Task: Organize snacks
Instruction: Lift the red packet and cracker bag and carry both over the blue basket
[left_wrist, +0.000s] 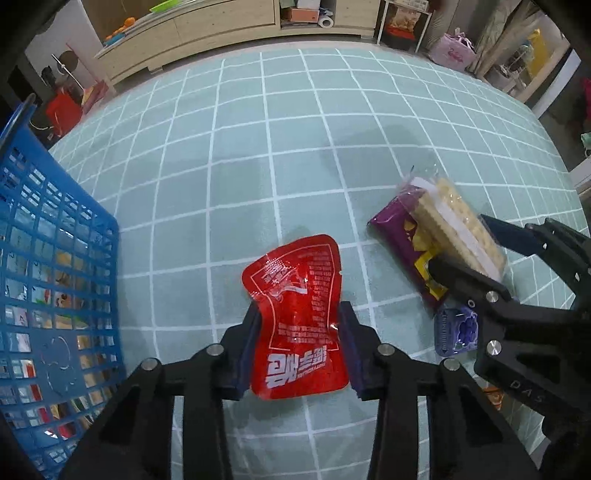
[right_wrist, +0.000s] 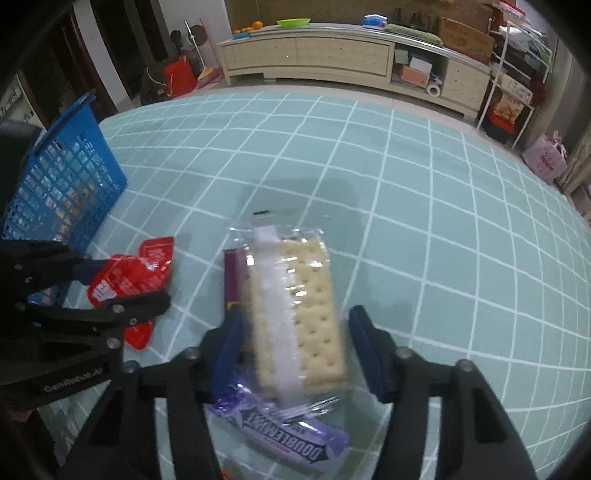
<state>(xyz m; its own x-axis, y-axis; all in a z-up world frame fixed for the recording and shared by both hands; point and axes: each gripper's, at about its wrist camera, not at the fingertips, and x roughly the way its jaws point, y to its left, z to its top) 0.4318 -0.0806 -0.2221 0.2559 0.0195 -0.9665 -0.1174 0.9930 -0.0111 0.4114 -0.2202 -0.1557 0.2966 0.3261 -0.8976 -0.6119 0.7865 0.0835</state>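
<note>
A red snack packet (left_wrist: 299, 317) lies on the teal checked mat, pinched at its waist between the blue pads of my left gripper (left_wrist: 299, 314), which is shut on it. In the right wrist view the same red packet (right_wrist: 125, 273) sits in the left gripper (right_wrist: 127, 284). My right gripper (right_wrist: 295, 314) straddles a clear pack of crackers (right_wrist: 299, 302), its pads against the pack's sides. The cracker pack (left_wrist: 454, 218) rests partly on a purple snack pack (left_wrist: 399, 236). A purple Doublemint gum pack (right_wrist: 295, 432) lies just below the crackers.
A blue lattice basket (left_wrist: 55, 258) with several snacks inside stands on the mat to the left, close to the left gripper; the right wrist view also shows this basket (right_wrist: 74, 177). A long wooden cabinet (right_wrist: 332, 55) lines the far wall.
</note>
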